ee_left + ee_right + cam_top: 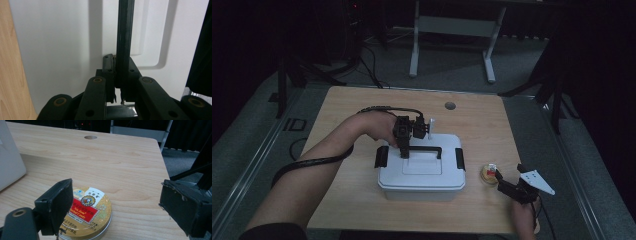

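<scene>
While I hold both grippers at the wooden table [337,110]:
Left gripper [117,82]: jaws clamped on the black handle [124,37] atop the white box [422,172].
Right gripper [115,207]: jaws spread wide, holding nothing.
Candy tin [87,212]: on the table right of the box, just ahead of my right jaws.

White plastic box [422,172] at centre frame on the wooden table [352,195], lid on, black latches at both ends, black carry handle [424,150] across the top, pinched at its left end by the left gripper [404,152]. Round gold candy tin [488,173] with red-and-white label, lying flat and closed just right of the box, lower right of frame.
</scene>
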A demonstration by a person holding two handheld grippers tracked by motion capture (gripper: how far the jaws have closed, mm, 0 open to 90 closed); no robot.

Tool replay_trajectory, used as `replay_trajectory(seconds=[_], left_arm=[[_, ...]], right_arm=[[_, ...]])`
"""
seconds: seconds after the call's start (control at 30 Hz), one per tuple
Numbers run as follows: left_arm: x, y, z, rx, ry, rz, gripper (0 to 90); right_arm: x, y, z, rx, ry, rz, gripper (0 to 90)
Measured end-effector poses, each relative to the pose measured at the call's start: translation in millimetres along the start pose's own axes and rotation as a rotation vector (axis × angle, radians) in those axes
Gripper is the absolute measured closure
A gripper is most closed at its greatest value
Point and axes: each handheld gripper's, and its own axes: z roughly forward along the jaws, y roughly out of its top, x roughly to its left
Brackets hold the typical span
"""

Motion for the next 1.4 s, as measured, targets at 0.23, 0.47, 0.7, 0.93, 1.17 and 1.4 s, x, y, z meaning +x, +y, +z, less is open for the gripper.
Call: replay_trajectory(seconds=[0.23, 0.47, 0.7, 0.93, 1.17, 1.4], left_arm=[[0.6, 0.1, -0.1, 0.001, -0.003, -0.039, 83.1], [-0.5, -1.1, -1.6, -0.009, 0.003, -0.024, 83.6], [-2.3, -1.8, -7.4, -0.023, 0.001, -0.023, 83.5], [-4.4, -4.6, -20.0, -0.041, 0.019, -0.023, 83.5], [-6.1, -11.5, -36.5, -0.049, 0.041, -0.023, 83.5], [-6.8, -29.8, -49.7, -0.057, 0.067, -0.060, 83.5]], right_arm=[[0.3, 0.1, 0.1, 0.002, -0.002, 0.001, 11.3], [0.2, 0.1, 0.1, 0.002, -0.002, 0.002, 11.3], [0.1, 0.1, 0.1, 0.002, -0.002, 0.002, 11.3], [0.2, 0.0, 0.1, 0.002, -0.002, 0.002, 11.4], [0.1, 0.0, -0.2, 0.000, 0.000, 0.004, 11.3], [0.2, 0.0, -0.1, 0.002, -0.001, 0.000, 11.4]])
